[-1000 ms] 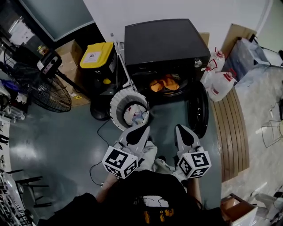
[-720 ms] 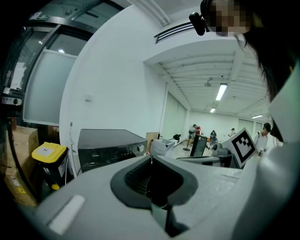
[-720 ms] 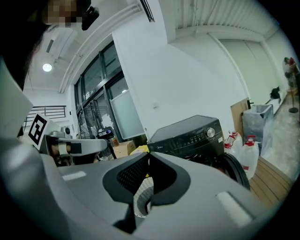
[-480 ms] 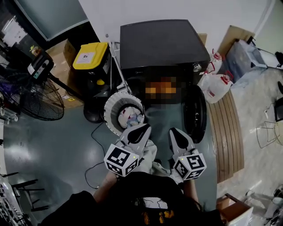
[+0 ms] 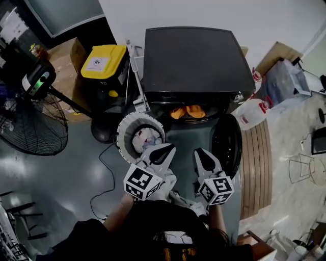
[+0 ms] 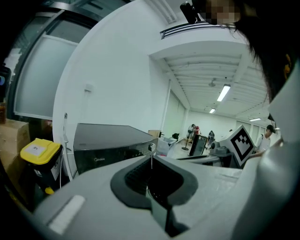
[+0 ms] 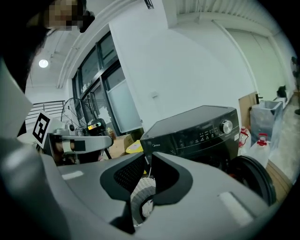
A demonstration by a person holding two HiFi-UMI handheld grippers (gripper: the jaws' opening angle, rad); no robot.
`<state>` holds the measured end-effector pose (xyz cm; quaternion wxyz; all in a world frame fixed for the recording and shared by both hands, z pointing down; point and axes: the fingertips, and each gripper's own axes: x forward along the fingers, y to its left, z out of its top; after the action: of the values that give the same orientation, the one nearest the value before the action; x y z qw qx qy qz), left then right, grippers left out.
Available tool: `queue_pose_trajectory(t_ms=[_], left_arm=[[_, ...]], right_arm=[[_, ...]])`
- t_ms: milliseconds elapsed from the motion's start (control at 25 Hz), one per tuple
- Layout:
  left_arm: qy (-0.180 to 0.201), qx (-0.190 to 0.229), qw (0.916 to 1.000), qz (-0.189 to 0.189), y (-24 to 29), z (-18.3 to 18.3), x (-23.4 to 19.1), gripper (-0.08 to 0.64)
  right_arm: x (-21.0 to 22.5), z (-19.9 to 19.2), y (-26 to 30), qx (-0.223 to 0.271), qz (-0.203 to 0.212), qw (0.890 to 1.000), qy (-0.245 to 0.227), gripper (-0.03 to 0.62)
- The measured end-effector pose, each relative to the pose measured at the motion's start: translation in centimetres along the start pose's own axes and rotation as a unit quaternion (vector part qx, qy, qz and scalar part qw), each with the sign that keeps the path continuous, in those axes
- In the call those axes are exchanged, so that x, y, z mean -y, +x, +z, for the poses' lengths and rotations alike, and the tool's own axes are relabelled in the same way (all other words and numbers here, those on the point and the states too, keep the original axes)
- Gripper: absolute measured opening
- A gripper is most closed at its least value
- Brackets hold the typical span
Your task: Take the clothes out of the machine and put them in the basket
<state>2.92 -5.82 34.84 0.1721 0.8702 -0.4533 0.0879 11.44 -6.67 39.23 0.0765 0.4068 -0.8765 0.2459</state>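
Your left gripper (image 5: 162,151) and right gripper (image 5: 200,153) are pinched together, empty — part one, reach low into the black front-loading machine (image 5: 196,58) for the orange clothes (image 5: 187,111); the round white basket (image 5: 122,135) stands beside it.

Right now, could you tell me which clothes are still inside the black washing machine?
The orange clothes, showing in the black washing machine's open front; the pale clothes already lie in the round white basket beside it.

Glossy grey floor (image 5: 66,178), white wall (image 5: 204,12), black standing fan (image 5: 28,127), yellow-lidded bin (image 5: 104,61), cardboard box (image 5: 63,55).
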Motion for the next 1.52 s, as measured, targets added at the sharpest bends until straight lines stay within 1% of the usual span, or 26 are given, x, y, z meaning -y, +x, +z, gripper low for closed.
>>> queue_pose_trajectory(t_ms=[80,320,480,640,800,920,1040,1120,1200,1280,1400,1520], left_arm=[[-0.001,-0.004,1.0000,-0.004,1.1,-0.2,-1.5,0.005],[-0.008,0.000,0.9992,-0.039,3.6,-0.7,-3.6,0.005],[-0.003,-0.009,0.9991,-0.042,5.1,-1.4,-5.0,0.005],[-0.007,-0.018,0.9989,-0.042,6.4,-2.5,-5.9,0.005],[-0.008,-0.033,0.9990,-0.028,7.9,-4.3,-6.5,0.005],[-0.008,-0.031,0.9993,-0.018,9.4,-5.1,-6.3,0.005],[-0.011,-0.032,0.9994,0.002,10.1,-6.1,-5.8,0.005],[-0.008,-0.031,0.9993,0.021,10.3,-7.2,-5.8,0.005],[-0.004,-0.025,0.9991,0.035,10.6,-8.4,-6.2,0.005],[-0.001,-0.020,0.9989,0.042,11.2,-9.8,-6.9,0.005],[0.009,-0.015,0.9986,0.049,12.5,-12.1,-7.8,0.005],[0.015,-0.015,0.9984,0.051,13.9,-14.4,-8.8,0.005]], right_arm=[[0.7,-0.1,1.8,-0.009,-0.004,1.000,-0.004,0.075],[3.3,-0.8,6.0,-0.035,-0.022,0.999,-0.012,0.087],[5.0,-1.5,8.7,-0.046,-0.026,0.998,-0.017,0.101],[6.9,-2.8,11.4,-0.069,-0.021,0.997,-0.025,0.139],[8.7,-4.6,14.0,-0.093,-0.001,0.995,-0.042,0.198],[10.8,-6.3,15.8,-0.108,0.012,0.993,-0.050,0.213],[12.6,-8.4,17.3,-0.125,0.029,0.991,-0.045,0.216],[13.5,-10.1,18.1,-0.134,0.038,0.990,-0.036,0.242],[14.4,-11.8,19.3,-0.140,0.042,0.989,-0.029,0.273],[15.4,-13.2,20.9,-0.139,0.041,0.989,-0.027,0.279],[17.3,-15.4,23.5,-0.140,0.039,0.989,-0.038,0.294],[18.6,-17.3,26.2,-0.143,0.037,0.988,-0.044,0.373]])
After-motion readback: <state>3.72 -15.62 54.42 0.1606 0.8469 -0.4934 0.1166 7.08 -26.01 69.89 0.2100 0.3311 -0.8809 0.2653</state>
